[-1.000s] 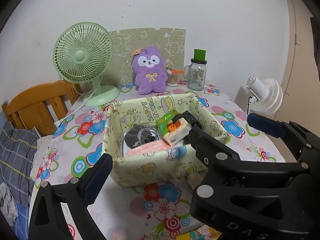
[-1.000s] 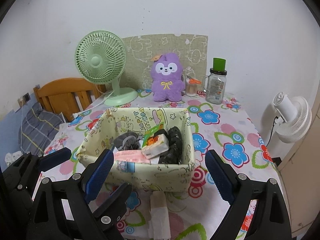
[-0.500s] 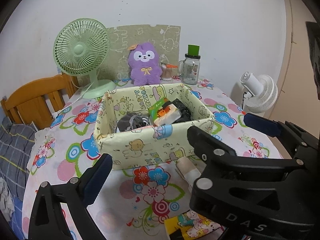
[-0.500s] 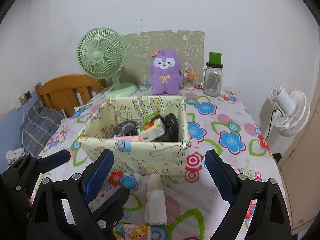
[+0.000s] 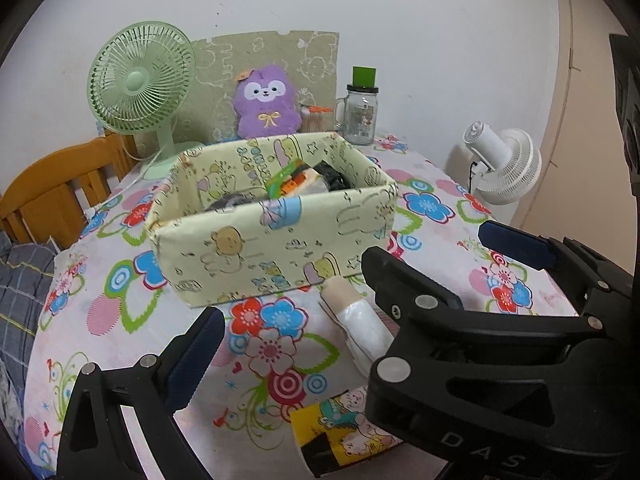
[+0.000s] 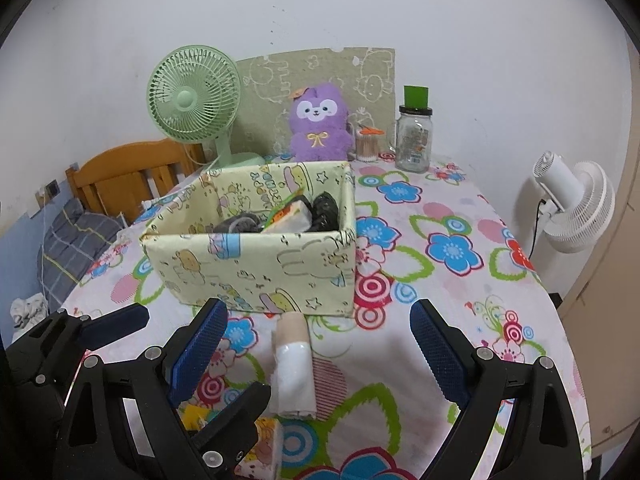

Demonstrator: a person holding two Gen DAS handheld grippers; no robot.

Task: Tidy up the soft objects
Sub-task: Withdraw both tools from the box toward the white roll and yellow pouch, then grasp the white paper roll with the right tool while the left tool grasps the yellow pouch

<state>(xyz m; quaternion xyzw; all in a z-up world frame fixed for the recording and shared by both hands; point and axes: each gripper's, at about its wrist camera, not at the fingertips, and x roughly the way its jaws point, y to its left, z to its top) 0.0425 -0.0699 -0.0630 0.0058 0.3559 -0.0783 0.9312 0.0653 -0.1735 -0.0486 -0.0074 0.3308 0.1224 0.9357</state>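
A pale yellow fabric box (image 5: 280, 240) (image 6: 256, 264) with cartoon prints stands mid-table and holds dark socks and packets. A beige and white rolled soft item (image 5: 360, 324) (image 6: 294, 364) lies on the cloth just in front of the box. A yellow cartoon packet (image 5: 344, 428) (image 6: 260, 440) lies nearer the table's front edge. My left gripper (image 5: 348, 296) is open and empty above the table front. My right gripper (image 6: 318, 356) is open and empty, its fingers either side of the rolled item and short of it.
A green desk fan (image 6: 196, 100), a purple plush toy (image 6: 318, 124), a toothpick jar (image 6: 368, 144) and a glass mug with a green lid (image 6: 414, 136) stand along the back wall. A white fan (image 6: 572, 204) stands right of the table. A wooden chair (image 6: 120, 180) is at the left.
Both grippers have pulled back and down from the box. The box now looks farther and lower-angled, and the rolled item and yellow packet have come into view.
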